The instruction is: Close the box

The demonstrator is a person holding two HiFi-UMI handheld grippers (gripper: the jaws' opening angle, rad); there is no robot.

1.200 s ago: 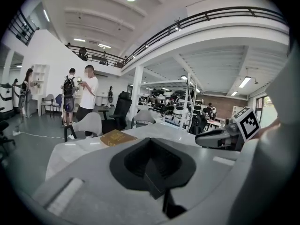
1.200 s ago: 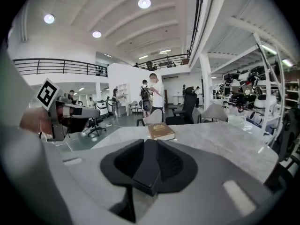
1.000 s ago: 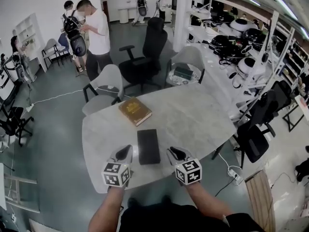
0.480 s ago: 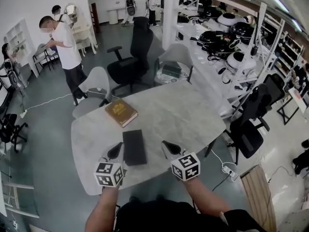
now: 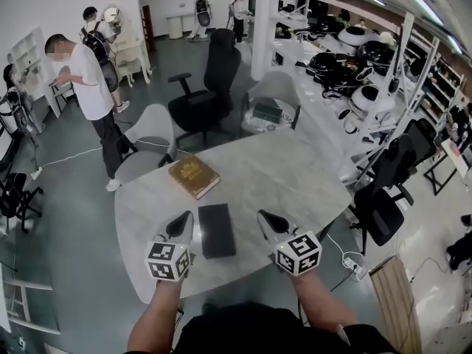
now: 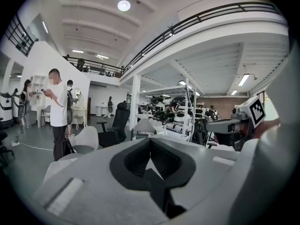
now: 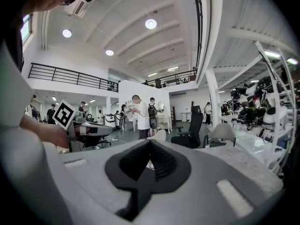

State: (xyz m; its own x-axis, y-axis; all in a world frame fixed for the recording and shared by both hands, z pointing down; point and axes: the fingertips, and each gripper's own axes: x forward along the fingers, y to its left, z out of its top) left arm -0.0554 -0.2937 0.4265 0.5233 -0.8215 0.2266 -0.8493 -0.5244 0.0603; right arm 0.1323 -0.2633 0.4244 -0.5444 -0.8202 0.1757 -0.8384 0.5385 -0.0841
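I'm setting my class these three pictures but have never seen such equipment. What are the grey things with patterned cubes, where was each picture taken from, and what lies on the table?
No robot: a person holds two grey two-jaw grippers, the left gripper and the right gripper; the cubes belong to them. One picture comes from a camera on the person's head, looking down. The other two come from cameras riding on each gripper, looking along its jaws. On the pale rounded table lie a flat black rectangular box, between the grippers, and a brown book-like object beyond it. Both grippers are shut, empty.
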